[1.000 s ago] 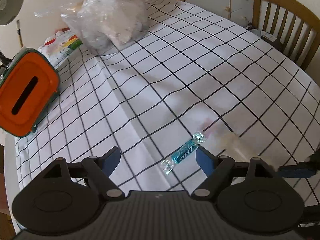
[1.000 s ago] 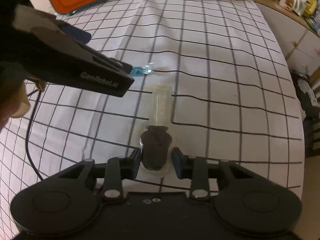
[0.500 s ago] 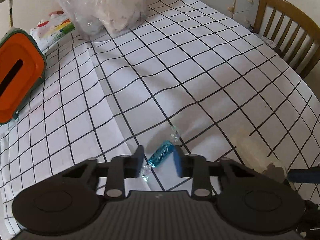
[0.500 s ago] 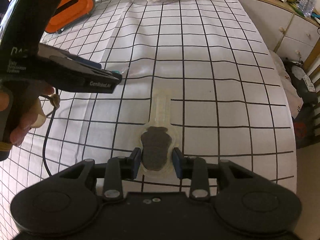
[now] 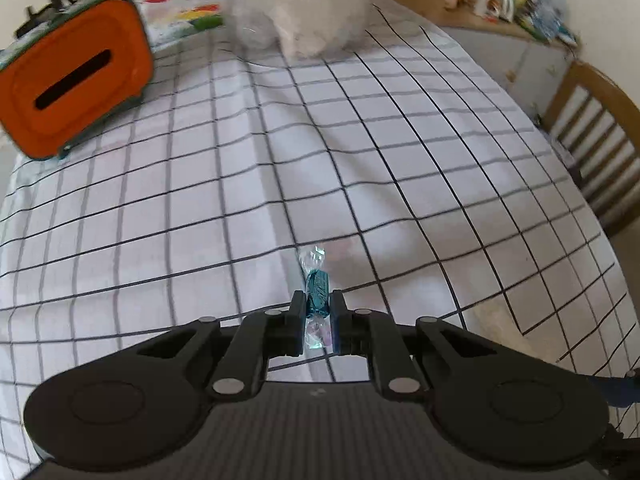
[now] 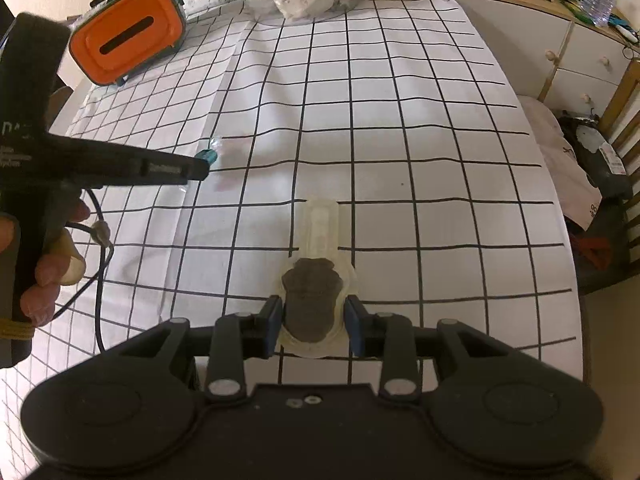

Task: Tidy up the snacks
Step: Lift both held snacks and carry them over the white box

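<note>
My left gripper is shut on a blue wrapped candy and holds it just above the checked tablecloth. In the right wrist view the left gripper shows at the left with the candy at its tip. My right gripper is shut on a clear snack packet with a dark brown filling; the packet's clear end points away over the cloth.
An orange box with a slot stands at the far left, also in the right wrist view. A clear plastic bag of snacks sits at the far edge. A wooden chair and a cabinet are at the right.
My left gripper closed on the blue candy and lifted it off the cloth, turning toward the far side. My right gripper kept its hold on the brown packet and raised slightly.
</note>
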